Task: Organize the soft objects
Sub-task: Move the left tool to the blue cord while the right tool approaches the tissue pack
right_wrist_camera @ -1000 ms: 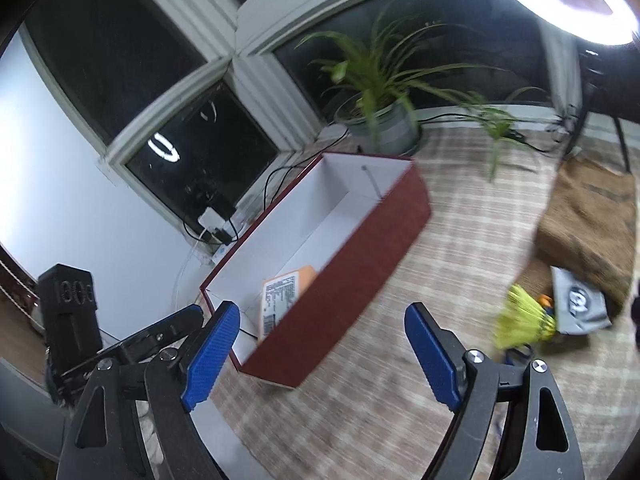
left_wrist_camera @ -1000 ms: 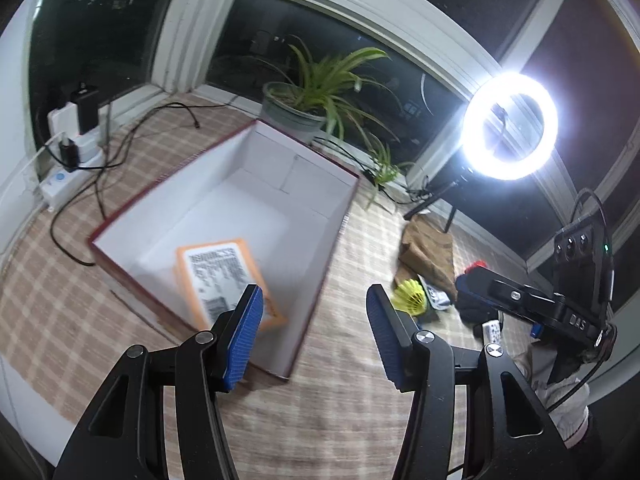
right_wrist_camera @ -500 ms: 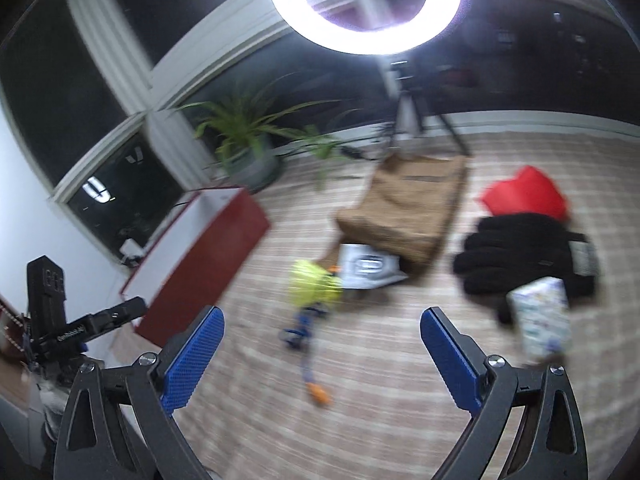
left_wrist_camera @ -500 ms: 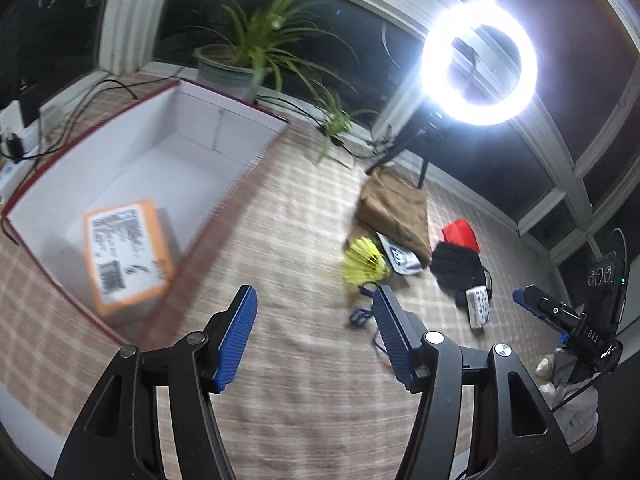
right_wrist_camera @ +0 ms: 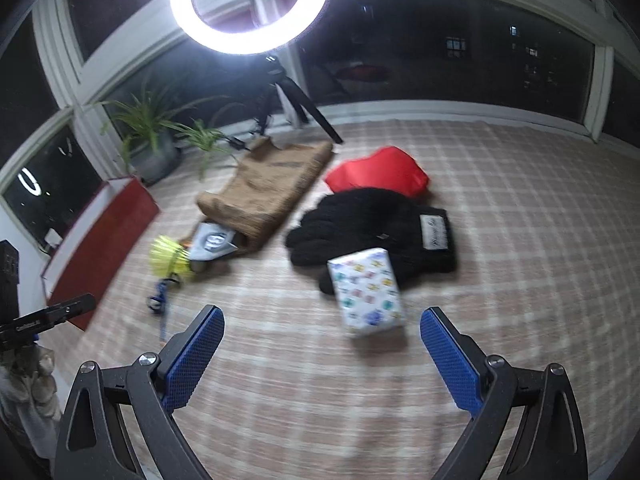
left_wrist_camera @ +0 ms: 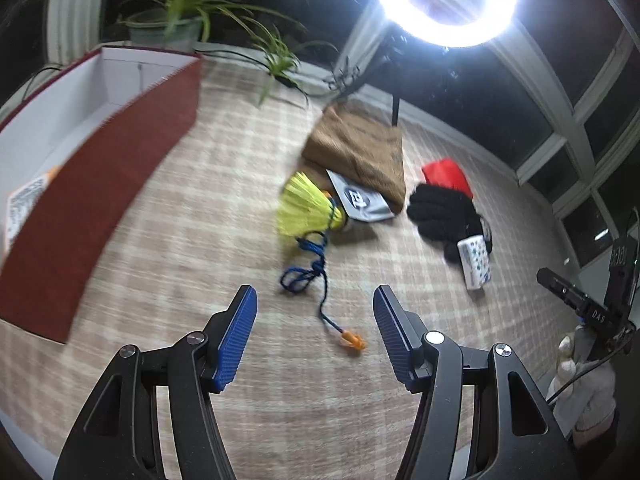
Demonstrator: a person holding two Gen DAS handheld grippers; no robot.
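Soft objects lie on the checked mat: a brown burlap cloth (left_wrist_camera: 360,152) (right_wrist_camera: 272,184), a red pouch (left_wrist_camera: 446,174) (right_wrist_camera: 380,172), a black knit glove (left_wrist_camera: 444,212) (right_wrist_camera: 368,228), a patterned tissue pack (left_wrist_camera: 475,263) (right_wrist_camera: 366,290), a yellow tassel (left_wrist_camera: 308,210) (right_wrist_camera: 168,260), a grey packet (left_wrist_camera: 360,200) (right_wrist_camera: 212,242) and a blue cord (left_wrist_camera: 312,276) (right_wrist_camera: 160,300) with an orange end (left_wrist_camera: 352,340). My left gripper (left_wrist_camera: 314,332) is open and empty, just short of the cord. My right gripper (right_wrist_camera: 322,356) is open and empty, just short of the tissue pack.
A dark red box (left_wrist_camera: 100,152) (right_wrist_camera: 104,232) with a white inside stands at the left, holding an orange-edged parcel (left_wrist_camera: 28,200). A ring light on a tripod (right_wrist_camera: 250,4) and potted plants (right_wrist_camera: 152,144) stand by the windows.
Both grippers have swung right, away from the red box and toward the pile of soft objects. The cord and tissue pack now lie close in front of the fingers.
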